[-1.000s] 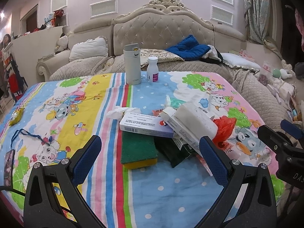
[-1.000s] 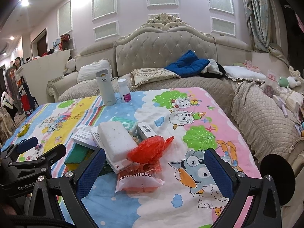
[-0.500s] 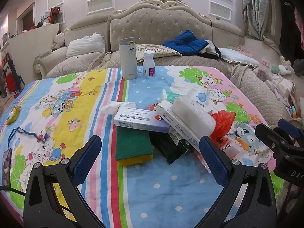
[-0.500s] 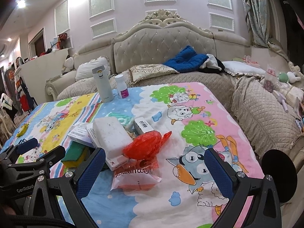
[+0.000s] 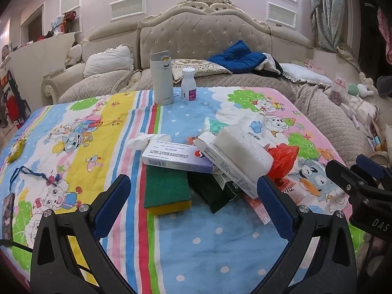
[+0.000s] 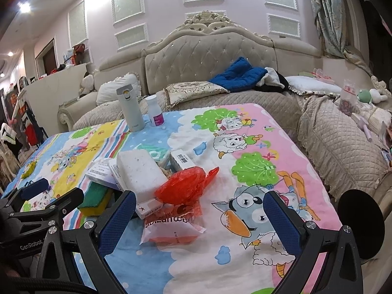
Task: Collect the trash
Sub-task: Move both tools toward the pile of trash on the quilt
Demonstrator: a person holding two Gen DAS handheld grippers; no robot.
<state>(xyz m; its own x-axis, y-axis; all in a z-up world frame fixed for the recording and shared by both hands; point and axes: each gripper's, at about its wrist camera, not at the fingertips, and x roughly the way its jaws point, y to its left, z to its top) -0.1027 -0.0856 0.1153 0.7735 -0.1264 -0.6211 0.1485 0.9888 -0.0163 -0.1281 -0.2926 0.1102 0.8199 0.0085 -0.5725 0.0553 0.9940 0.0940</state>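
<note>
I see a matt printed cloth over the tabletop, a rough green scouring sponge, a glossy crinkled red plastic bag, cardboard medicine boxes, and textured blue gripper pads.

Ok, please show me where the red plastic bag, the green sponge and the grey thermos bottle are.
red plastic bag [image 6: 186, 186], right wrist view, middle of its crumpled body
green sponge [image 5: 166, 183], left wrist view, green top face
grey thermos bottle [image 5: 162, 85], left wrist view, mid body

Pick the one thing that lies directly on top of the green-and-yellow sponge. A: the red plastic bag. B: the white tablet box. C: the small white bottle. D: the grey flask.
B: the white tablet box overlaps the far edge of the sponge; the bag, flask and bottle lie apart from it.
</note>
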